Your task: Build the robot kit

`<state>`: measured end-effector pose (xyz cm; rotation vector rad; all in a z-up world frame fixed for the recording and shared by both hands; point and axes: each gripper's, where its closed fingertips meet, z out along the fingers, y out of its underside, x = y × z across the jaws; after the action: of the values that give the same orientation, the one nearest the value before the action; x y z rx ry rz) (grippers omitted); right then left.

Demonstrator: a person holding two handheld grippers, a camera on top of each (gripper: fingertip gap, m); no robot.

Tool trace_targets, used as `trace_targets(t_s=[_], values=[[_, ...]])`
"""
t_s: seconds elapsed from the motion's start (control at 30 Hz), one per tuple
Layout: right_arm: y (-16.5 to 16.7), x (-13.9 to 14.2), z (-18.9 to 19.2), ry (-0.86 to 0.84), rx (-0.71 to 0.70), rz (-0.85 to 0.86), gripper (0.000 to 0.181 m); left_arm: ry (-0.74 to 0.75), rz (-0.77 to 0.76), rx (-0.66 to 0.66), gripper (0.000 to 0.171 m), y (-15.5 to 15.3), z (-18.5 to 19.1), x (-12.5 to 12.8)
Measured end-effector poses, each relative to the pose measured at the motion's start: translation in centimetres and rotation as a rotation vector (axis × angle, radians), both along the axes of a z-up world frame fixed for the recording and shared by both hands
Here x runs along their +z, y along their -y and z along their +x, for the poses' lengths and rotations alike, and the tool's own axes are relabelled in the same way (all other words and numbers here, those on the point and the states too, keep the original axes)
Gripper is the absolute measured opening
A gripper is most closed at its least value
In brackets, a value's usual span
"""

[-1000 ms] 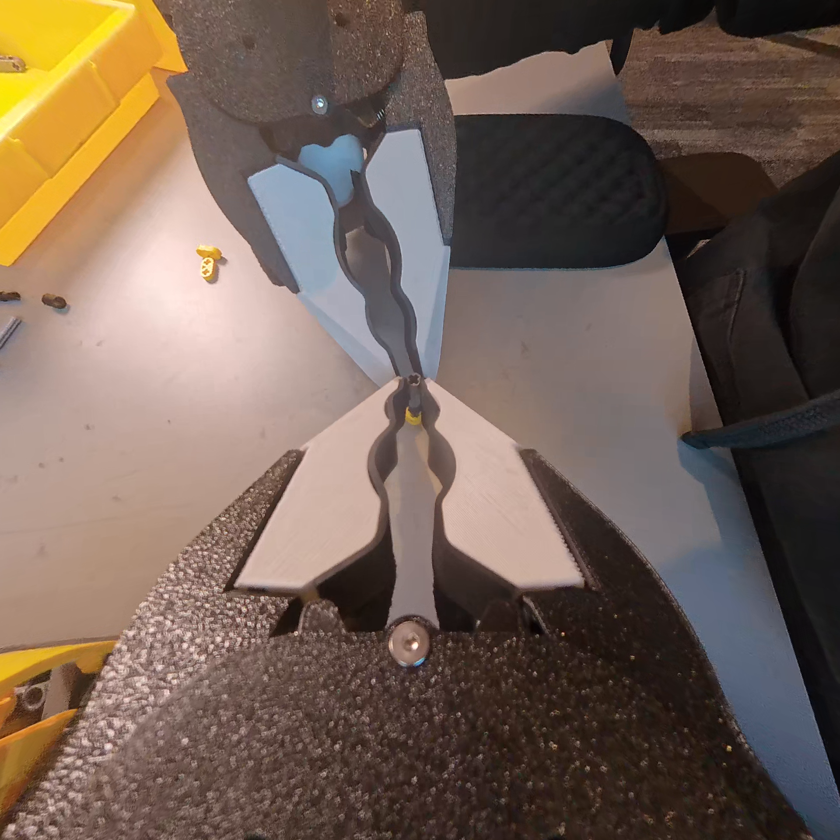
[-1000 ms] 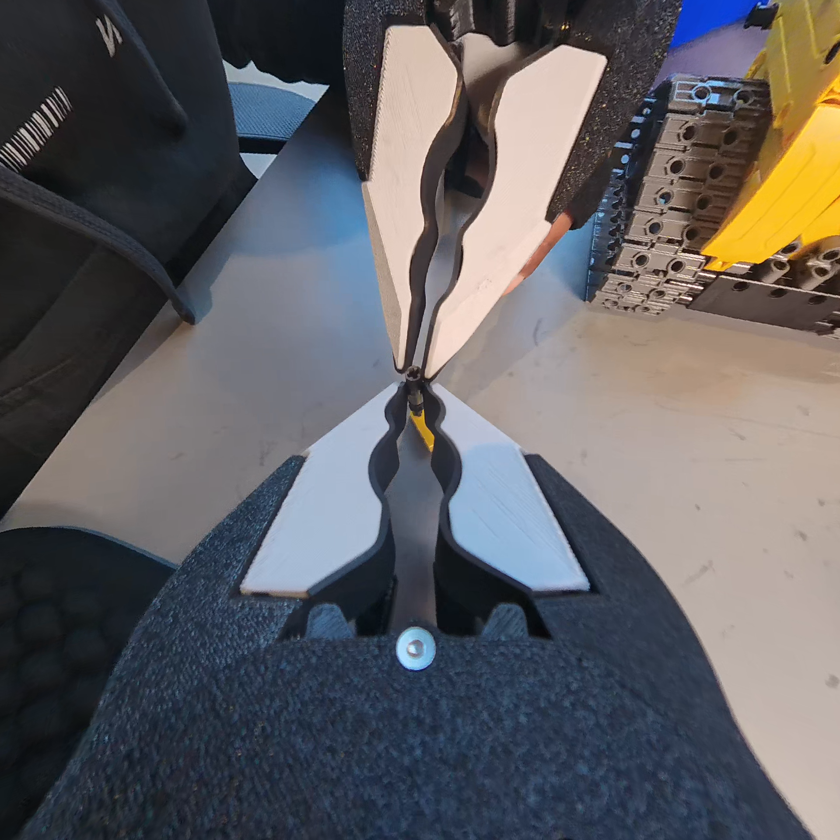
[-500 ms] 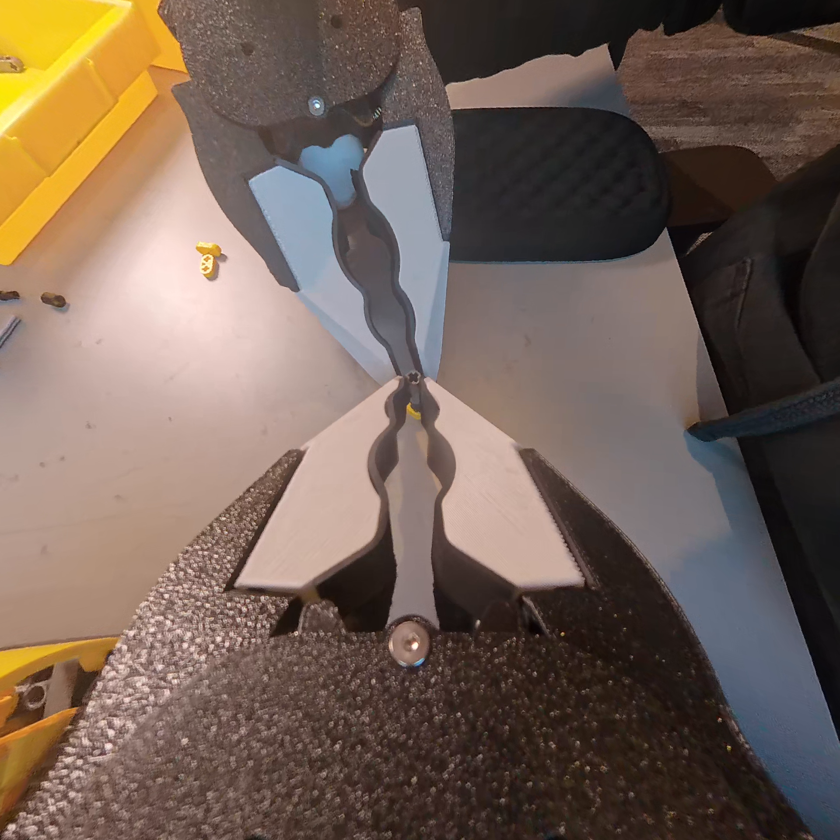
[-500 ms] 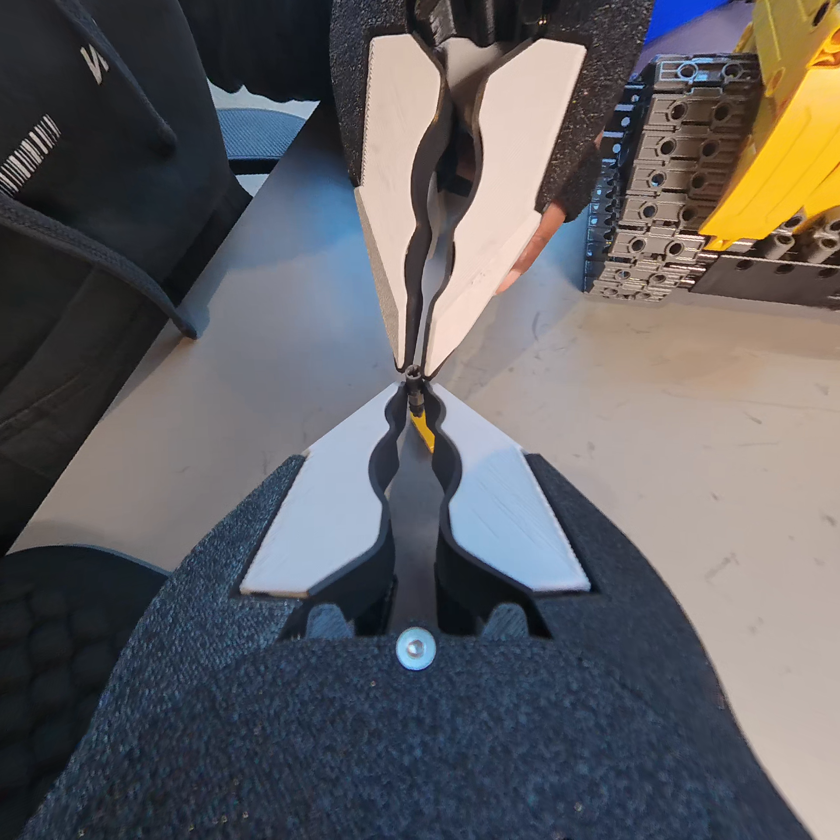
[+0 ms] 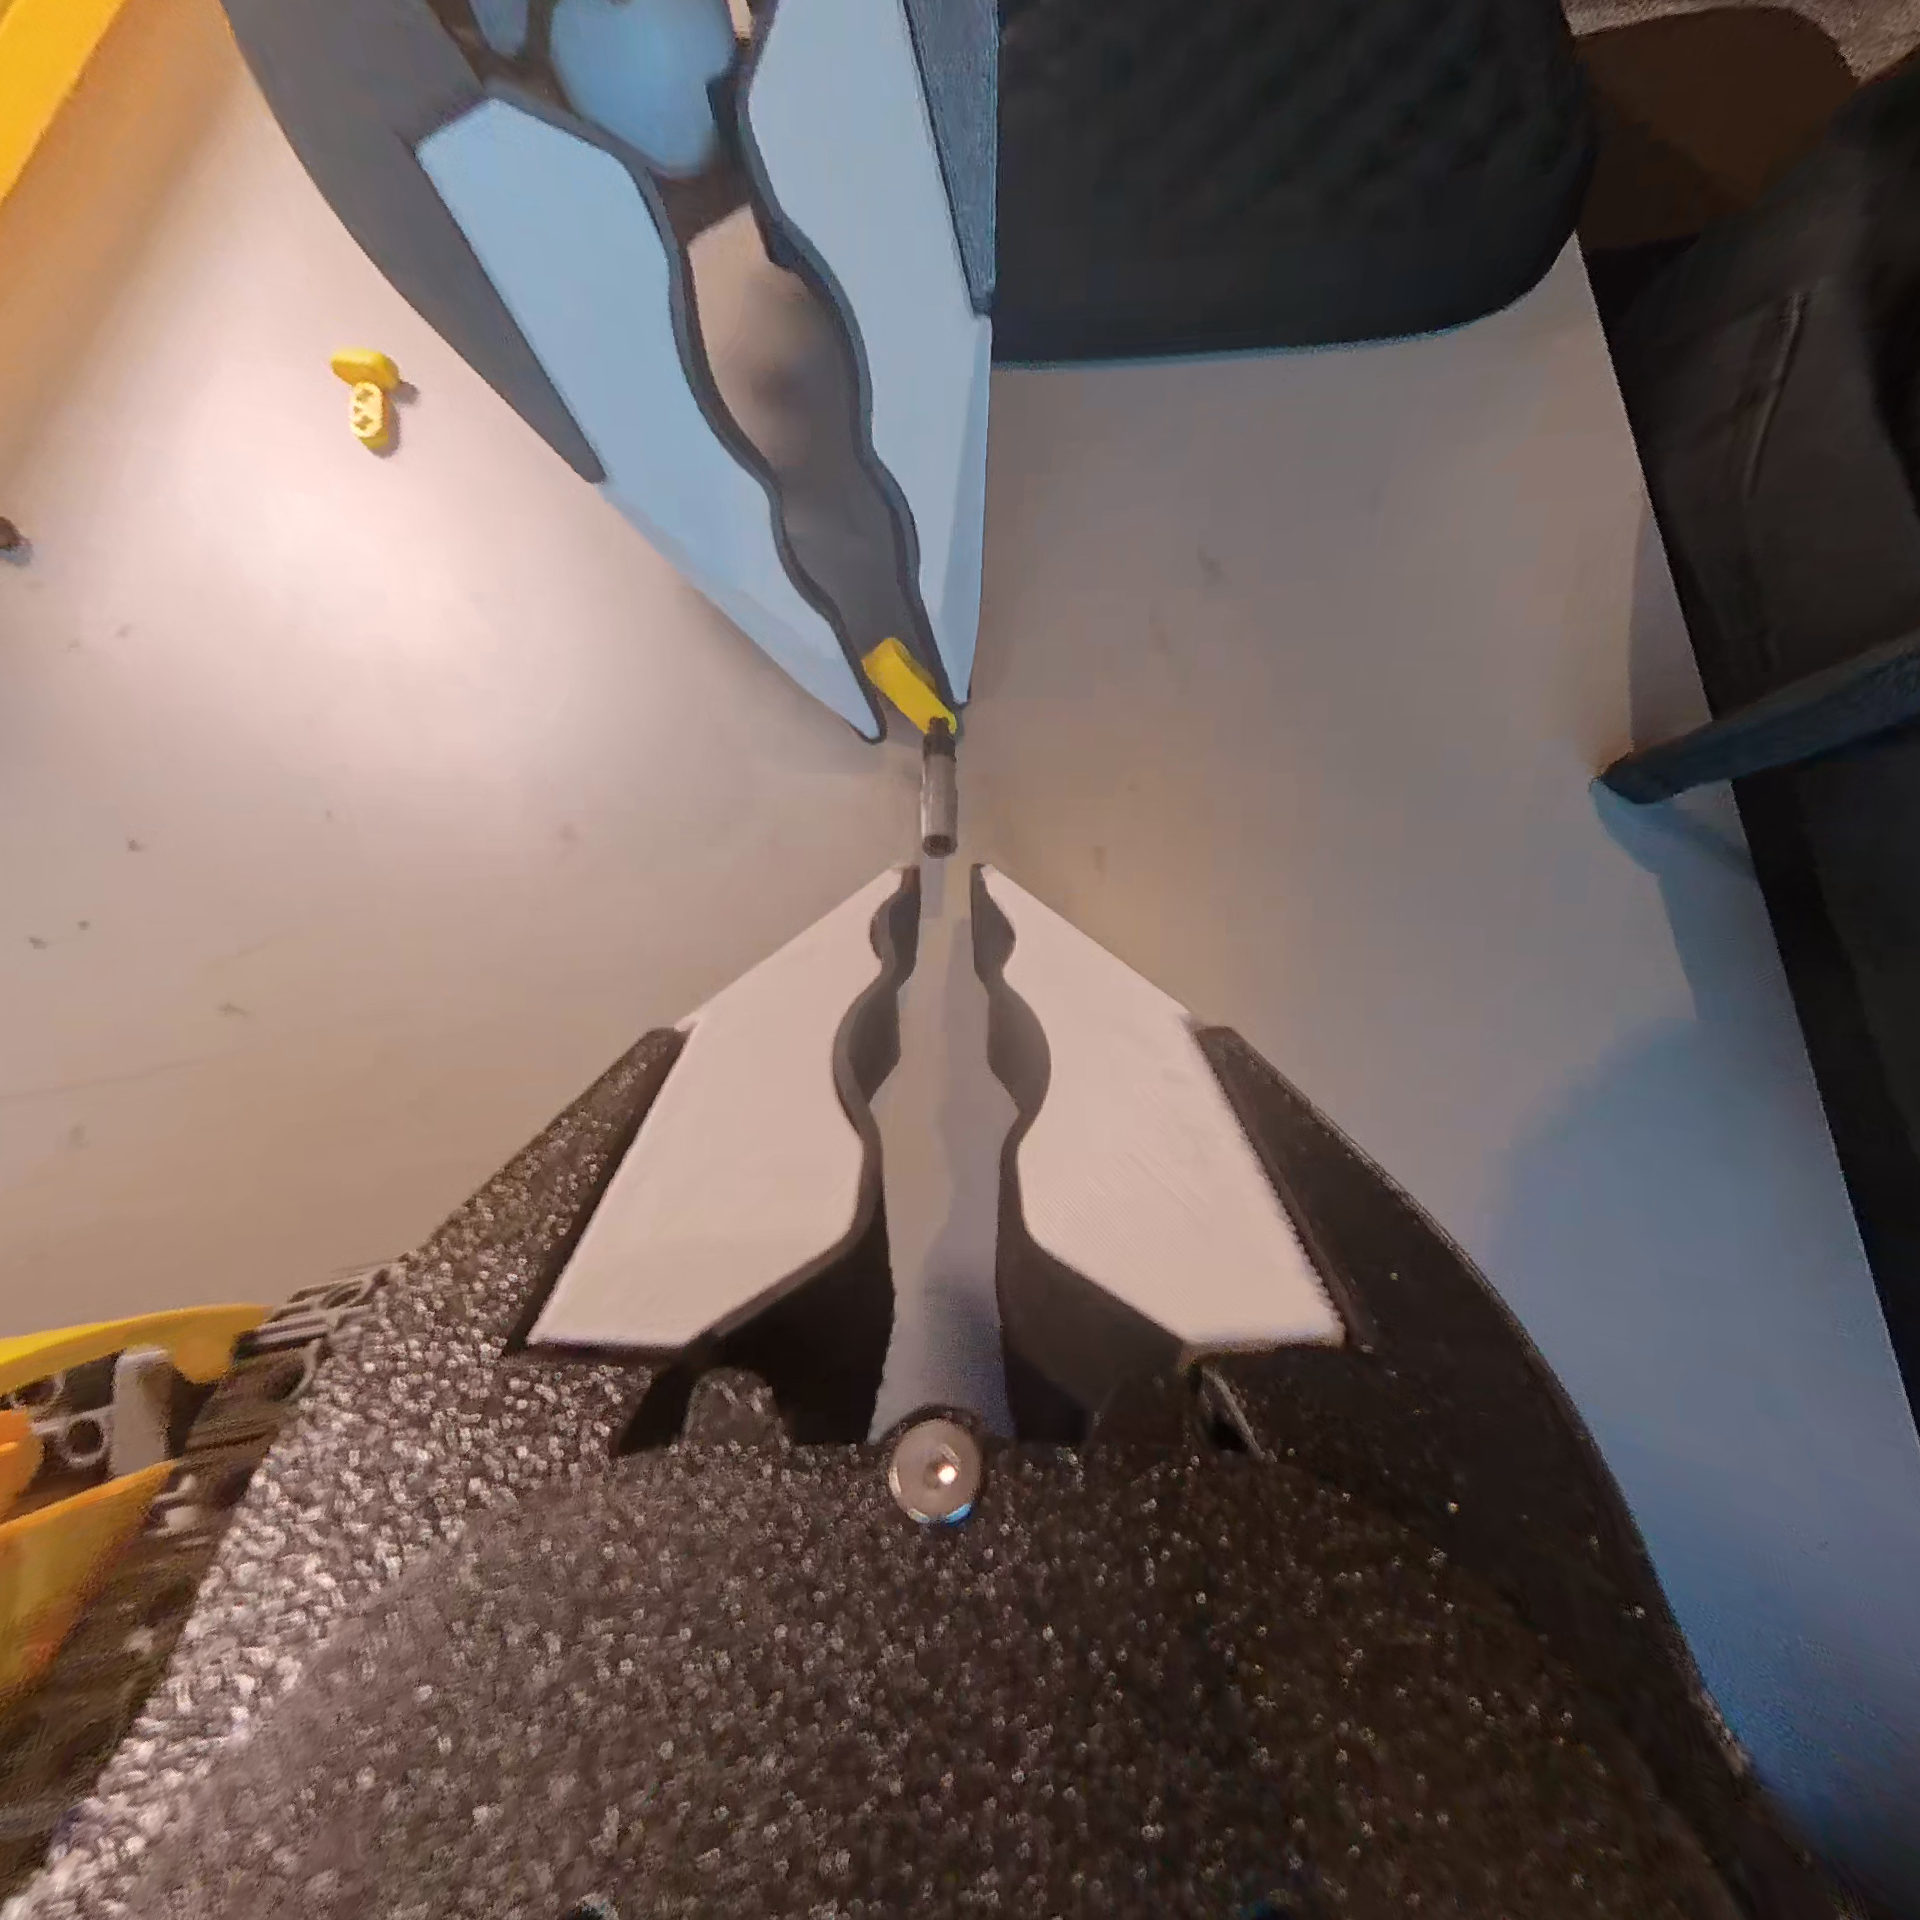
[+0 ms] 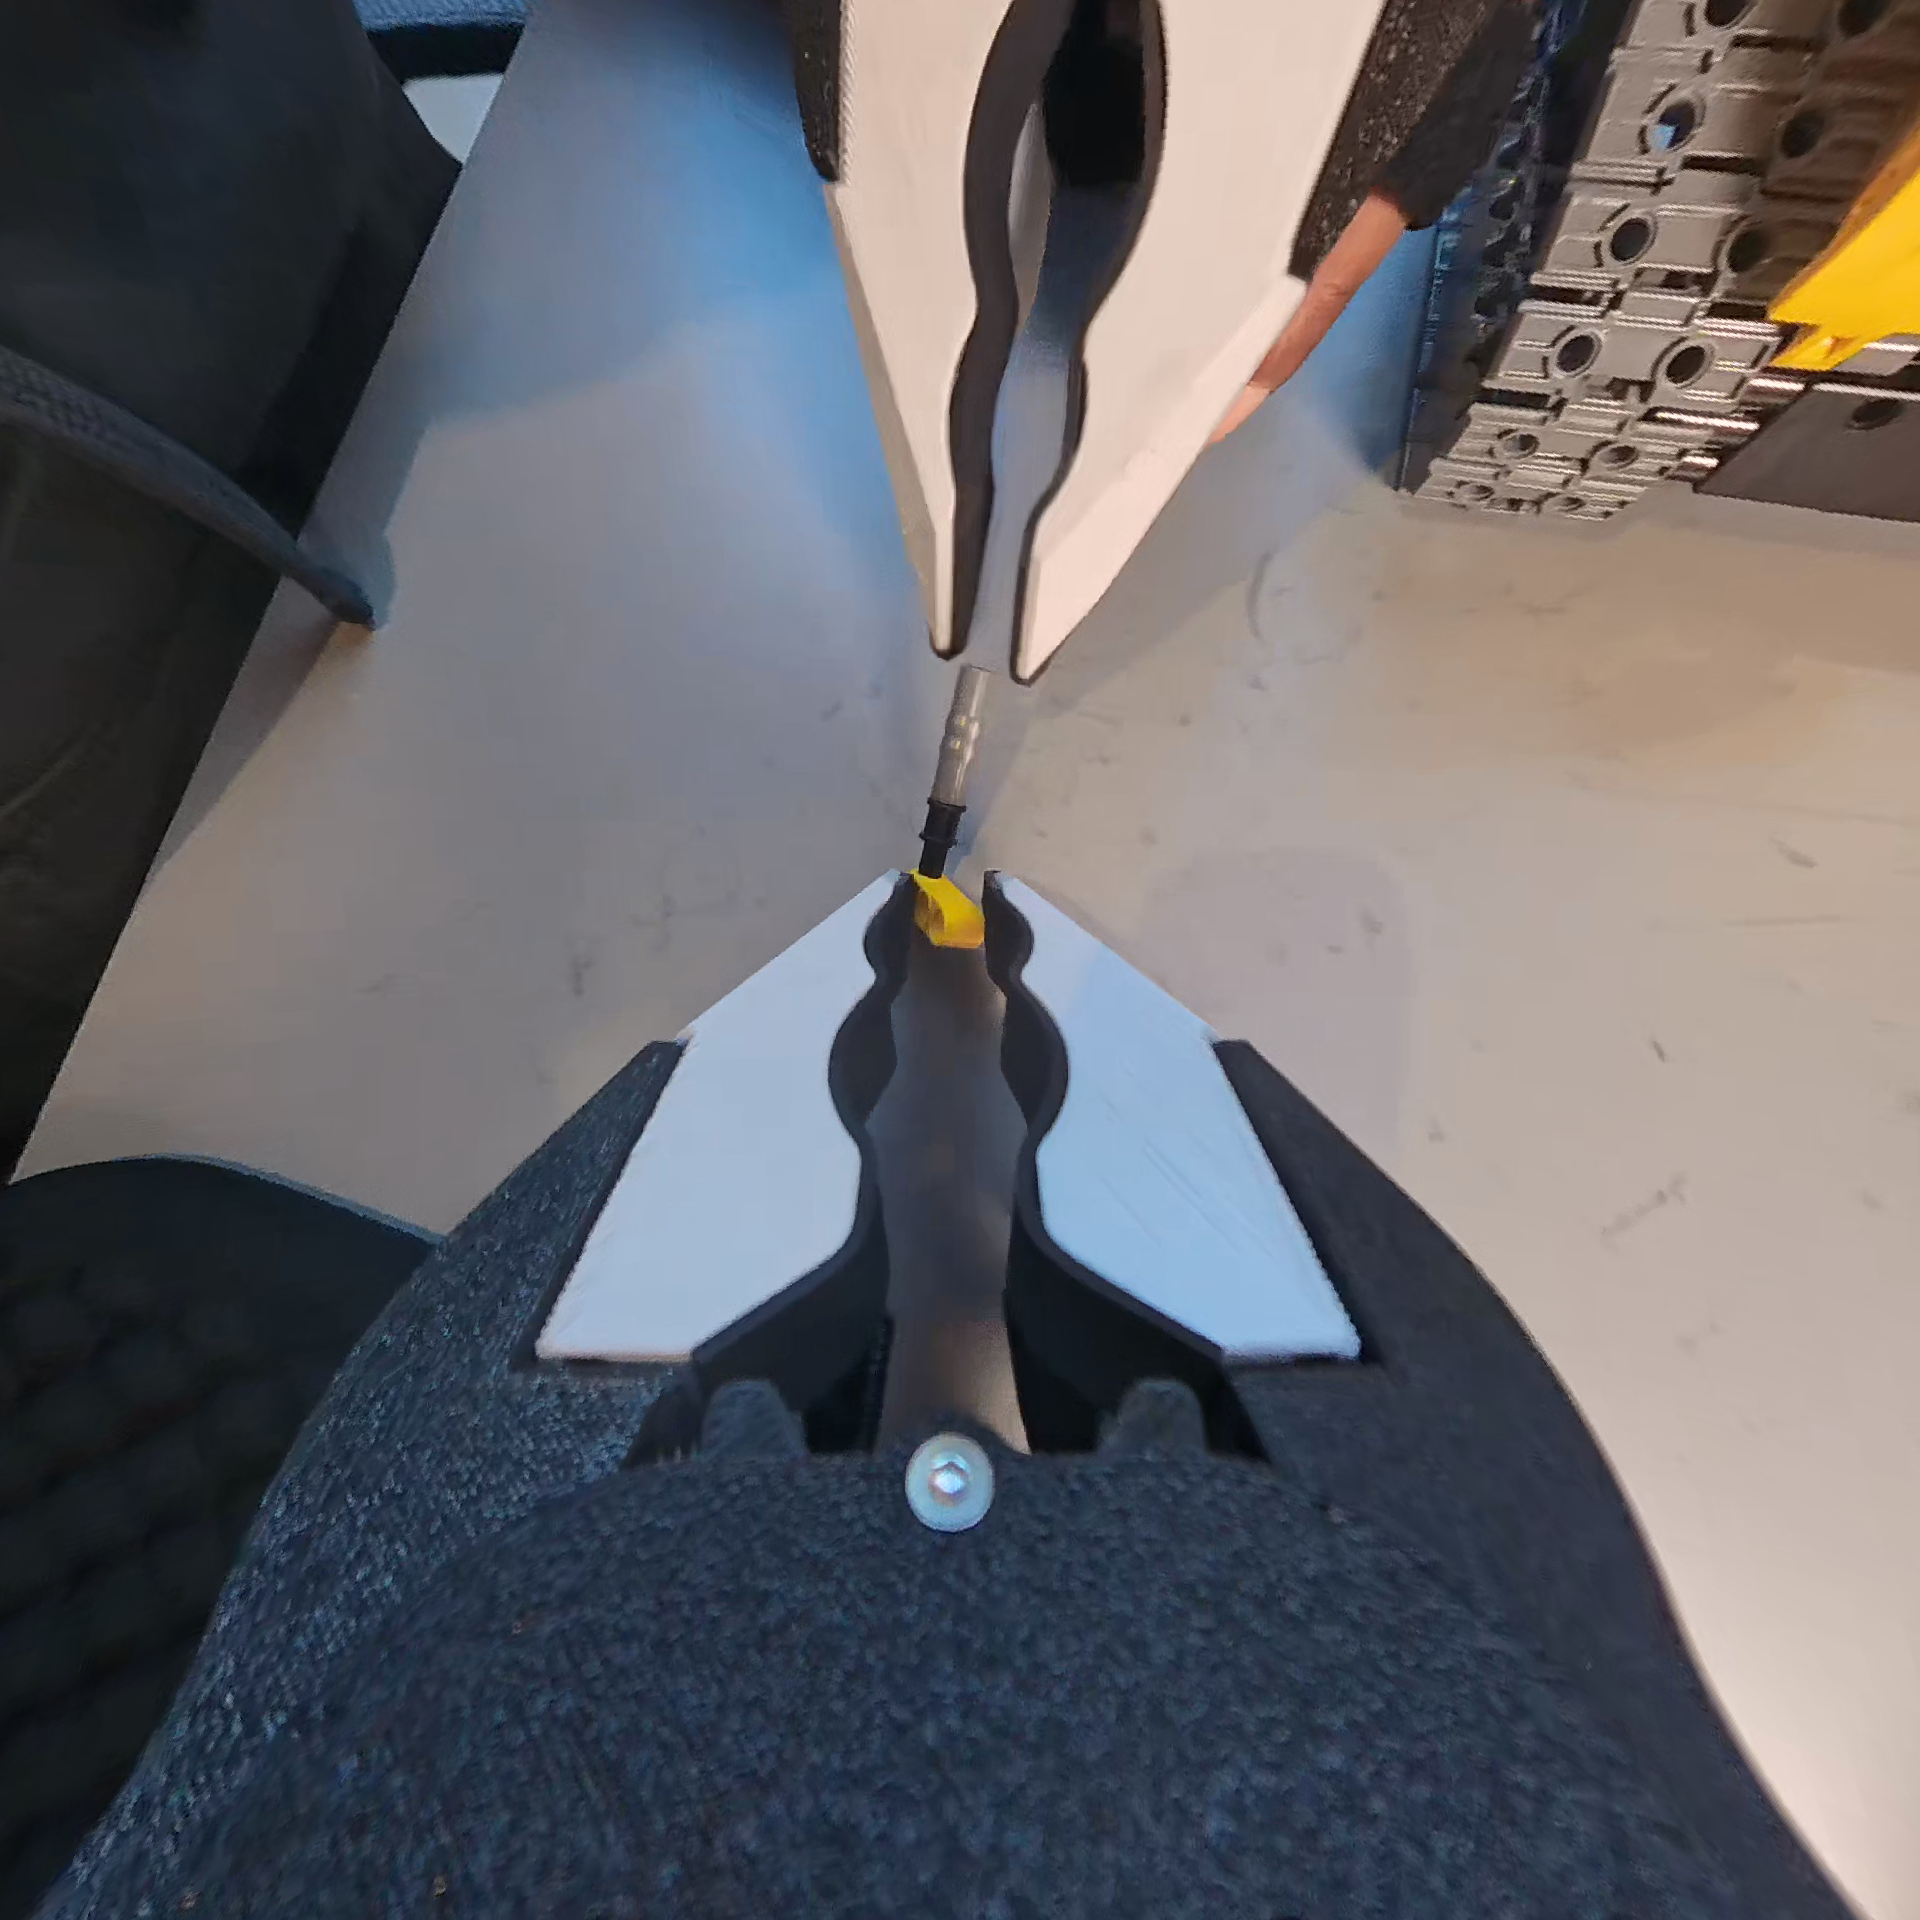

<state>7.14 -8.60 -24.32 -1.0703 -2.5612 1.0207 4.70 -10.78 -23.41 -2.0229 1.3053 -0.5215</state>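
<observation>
My right gripper [image 6: 942, 878] is shut on a small yellow connector piece [image 6: 945, 914]. A thin pin [image 6: 958, 748], grey with a black end, sticks out of that piece towards my left gripper [image 6: 985, 665]. In the left wrist view, the pin [image 5: 938, 800] ends just short of my left gripper [image 5: 938, 873]. The left jaws stand a narrow gap apart with nothing gripped between them. The right gripper [image 5: 920, 722] faces it tip to tip, with the yellow piece [image 5: 904, 691] in its jaws. Both hover over the pale table [image 5: 416, 831].
A loose yellow piece [image 5: 366, 400] lies on the table at left. A yellow and grey tracked brick model [image 6: 1621, 260] stands at the back right and also shows in the left wrist view [image 5: 83, 1455]. A black chair [image 5: 1247, 177] and dark fabric [image 5: 1818, 520] lie past the table edge. There is about 4 centimetres between the tips of the two grippers.
The two grippers were shut tip to tip on the pin and yellow piece. They have drawn apart, the left jaws have opened slightly, and the pin now shows in the gap.
</observation>
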Motion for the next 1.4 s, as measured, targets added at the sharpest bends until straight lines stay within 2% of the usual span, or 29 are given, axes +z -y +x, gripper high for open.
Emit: trace_targets(t_s=[0.1, 0.2, 0.37, 0.47, 0.67, 0.8, 0.97, 1.4], values=[[-0.1, 0.0, 0.2, 0.012, 0.011, 0.06, 0.012, -0.009, -0.027, -0.009, 0.02, 0.4, 0.2, -0.5], [0.0, -0.1, 0.3, 0.018, 0.026, 0.156, 0.012, 0.006, -0.014, 0.008, 0.023, 0.0, 0.6, -0.3], [-0.2, -0.2, 0.3, 0.049, 0.007, 0.341, 0.008, 0.014, -0.011, 0.002, 0.019, 0.1, 1.5, -0.2], [-0.1, -0.3, 0.1, 0.052, -0.013, 0.387, 0.008, -0.034, -0.011, 0.009, 0.014, 0.1, 1.4, -0.9], [-0.1, -0.3, -0.1, 0.042, -0.072, 0.31, 0.008, -0.071, 0.0, 0.028, 0.008, -0.2, 1.0, -1.4], [-0.2, -0.6, 0.1, 0.022, -0.096, 0.236, 0.017, -0.094, 0.005, 0.05, 0.006, -0.5, 0.4, -1.6], [-0.4, -0.6, 0.3, 0.001, -0.135, 0.14, 0.016, -0.09, -0.005, 0.063, 0.01, -0.7, 0.2, -1.7], [0.3, -0.6, 0.0, -0.032, -0.147, 0.111, 0.01, -0.06, -0.063, 0.078, 0.006, -0.6, 0.3, -1.7]])
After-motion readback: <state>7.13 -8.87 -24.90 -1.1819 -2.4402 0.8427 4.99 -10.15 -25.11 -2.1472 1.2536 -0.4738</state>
